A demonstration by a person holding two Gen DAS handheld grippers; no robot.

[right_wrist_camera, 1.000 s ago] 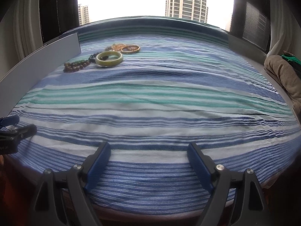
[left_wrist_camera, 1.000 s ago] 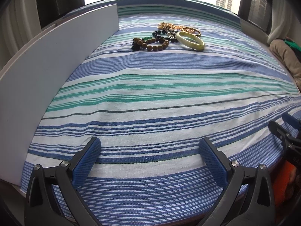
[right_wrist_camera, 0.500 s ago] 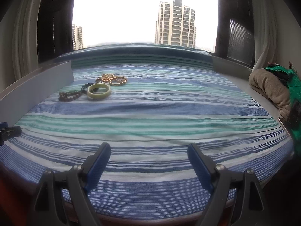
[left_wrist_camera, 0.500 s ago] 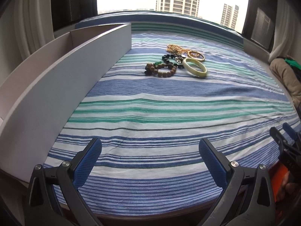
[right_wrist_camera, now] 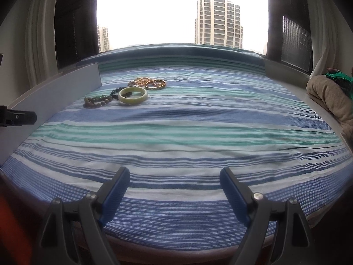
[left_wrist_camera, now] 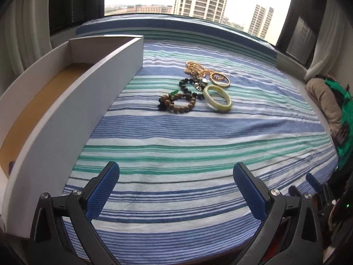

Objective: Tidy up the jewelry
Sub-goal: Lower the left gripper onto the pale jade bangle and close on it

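The left gripper (left_wrist_camera: pixel 176 176) is standing wide open over the near part of the striped cloth (left_wrist_camera: pixel 198 137), its blue pads (left_wrist_camera: pixel 100 191) gripping nothing and touching nothing; the right gripper (right_wrist_camera: pixel 174 182) is likewise gaping wide above the cloth's near edge, with nothing between its jaws.

The jewelry is lying in a loose cluster well ahead of both tools, toward the far side of the cloth; a pale jade bangle (left_wrist_camera: pixel 217 98) is sitting nearest the right of the group; a wooden bead bracelet (left_wrist_camera: pixel 178 105) is lying just left of it, with a small green piece at its top; a dark bead bracelet (left_wrist_camera: pixel 189 86) is resting behind the wooden one, overlapping it; a gold bangle (left_wrist_camera: pixel 220 78) and a tangle of gold chain (left_wrist_camera: pixel 195 68) are lying at the back, touching each other.

A long white box (left_wrist_camera: pixel 72 112) with a brown floor is standing open along the left edge of the cloth, just beside the bracelets but apart from them.
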